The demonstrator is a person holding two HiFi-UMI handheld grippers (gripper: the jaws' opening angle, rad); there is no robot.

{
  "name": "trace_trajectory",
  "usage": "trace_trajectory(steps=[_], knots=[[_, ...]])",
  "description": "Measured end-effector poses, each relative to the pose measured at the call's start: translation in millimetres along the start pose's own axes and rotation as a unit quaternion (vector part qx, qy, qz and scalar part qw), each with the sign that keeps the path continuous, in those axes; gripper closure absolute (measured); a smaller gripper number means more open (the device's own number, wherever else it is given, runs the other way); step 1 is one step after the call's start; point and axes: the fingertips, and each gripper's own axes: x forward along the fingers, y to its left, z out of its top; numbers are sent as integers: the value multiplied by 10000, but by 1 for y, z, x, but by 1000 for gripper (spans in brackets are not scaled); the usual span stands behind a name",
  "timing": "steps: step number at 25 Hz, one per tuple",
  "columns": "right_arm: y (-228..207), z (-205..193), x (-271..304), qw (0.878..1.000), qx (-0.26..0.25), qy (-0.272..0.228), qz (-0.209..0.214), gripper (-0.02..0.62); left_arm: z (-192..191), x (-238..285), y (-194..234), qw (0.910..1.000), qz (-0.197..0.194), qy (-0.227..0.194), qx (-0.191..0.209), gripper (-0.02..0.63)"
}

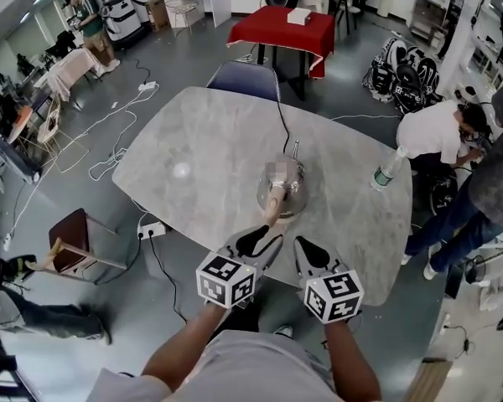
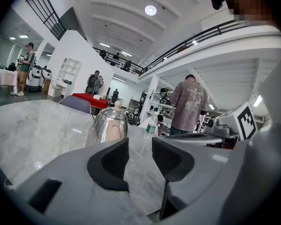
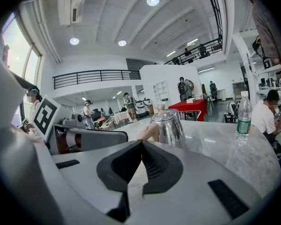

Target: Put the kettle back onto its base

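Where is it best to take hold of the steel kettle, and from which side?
Grip the pale handle of the kettle. It points toward the near edge of the table, while the body is round and smooth. Come from the near side, probably with the left gripper, whose jaws stand apart.

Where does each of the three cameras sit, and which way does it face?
Head view: on the head, steeply down at table and kettle; forearms, left gripper, right gripper show.
Left gripper view: on that gripper, across the table to the kettle; open jaws show.
Right gripper view: likewise toward kettle; shut jaws show.
All share kettle and bottle.
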Motion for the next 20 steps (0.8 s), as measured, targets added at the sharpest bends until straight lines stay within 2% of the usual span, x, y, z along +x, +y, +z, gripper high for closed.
trace_trajectory(steps=[2, 4, 6, 20], knots=[[4, -4, -9, 9999, -80, 34, 78, 592, -2, -5, -10, 9999, 106, -27, 120, 486], [9, -8, -16, 9997, -161, 51, 151, 591, -7, -9, -18, 9996, 212, -33, 206, 573], [12, -12, -21, 9996, -176, 37, 224, 592, -12, -13, -24, 9993, 289, -34, 214, 598], [14, -27, -48, 9992, -85, 32, 394, 591, -27, -22, -52, 9985, 521, -42, 165, 598]])
